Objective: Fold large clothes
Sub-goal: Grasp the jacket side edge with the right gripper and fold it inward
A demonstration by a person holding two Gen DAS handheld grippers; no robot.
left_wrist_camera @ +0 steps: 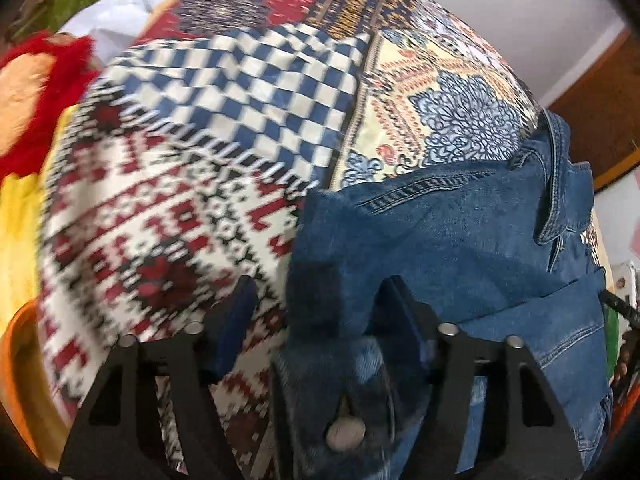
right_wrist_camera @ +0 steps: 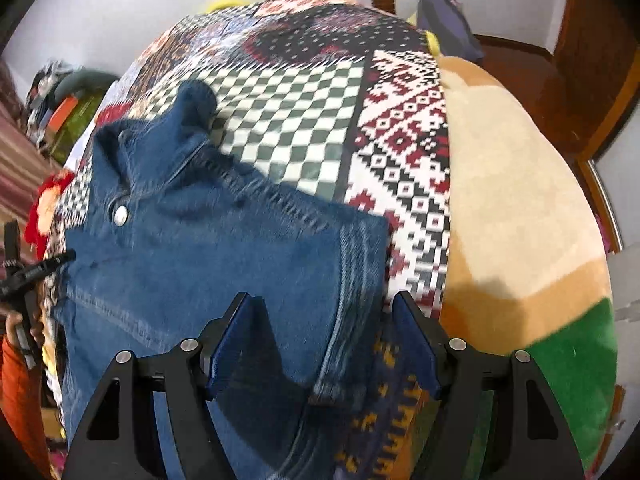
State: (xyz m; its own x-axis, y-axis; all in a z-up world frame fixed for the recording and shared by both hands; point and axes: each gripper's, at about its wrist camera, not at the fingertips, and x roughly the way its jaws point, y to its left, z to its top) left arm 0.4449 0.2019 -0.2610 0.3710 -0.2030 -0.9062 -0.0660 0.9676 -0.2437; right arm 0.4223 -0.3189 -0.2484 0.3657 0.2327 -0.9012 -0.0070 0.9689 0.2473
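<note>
Left wrist view, read outward from the blue denim jacket (left_wrist_camera: pixel 460 232).

- Far left of the jacket: red and orange plush toy (left_wrist_camera: pixel 32 80), at the edge of the multicoloured patchwork bedspread (left_wrist_camera: pixel 160 200).
- Left of the jacket and above it: blue and cream checkered patch (left_wrist_camera: pixel 260 92) of the same bedspread, with a red, black and white geometric patch below it.
- Jacket itself: spread on the bedspread, filling the lower right of the view, collar towards the upper right.
- Left gripper (left_wrist_camera: pixel 320 280): pointing steeply down over the jacket's left edge. Jaws partly apart. A denim fold bearing a round metal snap button (left_wrist_camera: pixel 345 434) between them, lying against the right blue pad; bedspread pattern visible between the fold and the left pad. No squeeze seen.

Right wrist view, again read from the jacket (right_wrist_camera: pixel 200 248).

- Left of the jacket: orange sleeve (right_wrist_camera: pixel 20 392) at the frame's edge.
- Jacket: lying flat on the bedspread (right_wrist_camera: pixel 404 152), collar towards the upper left, silver snap button (right_wrist_camera: pixel 120 214) near the collar, stitched hem edge on the right.
- Above and right of the jacket: green and white checkered patch (right_wrist_camera: pixel 296 120).
- Right gripper (right_wrist_camera: pixel 324 296): pointing steeply down at the jacket's lower right corner. Jaws moderately wide, astride the hem: left pad over denim, right pad just off the cloth over the bedspread. Neither pad seen pressing.
- Well right of the jacket: large cream, tan and green plush cushion (right_wrist_camera: pixel 512 200).

Motion blur in both views.
</note>
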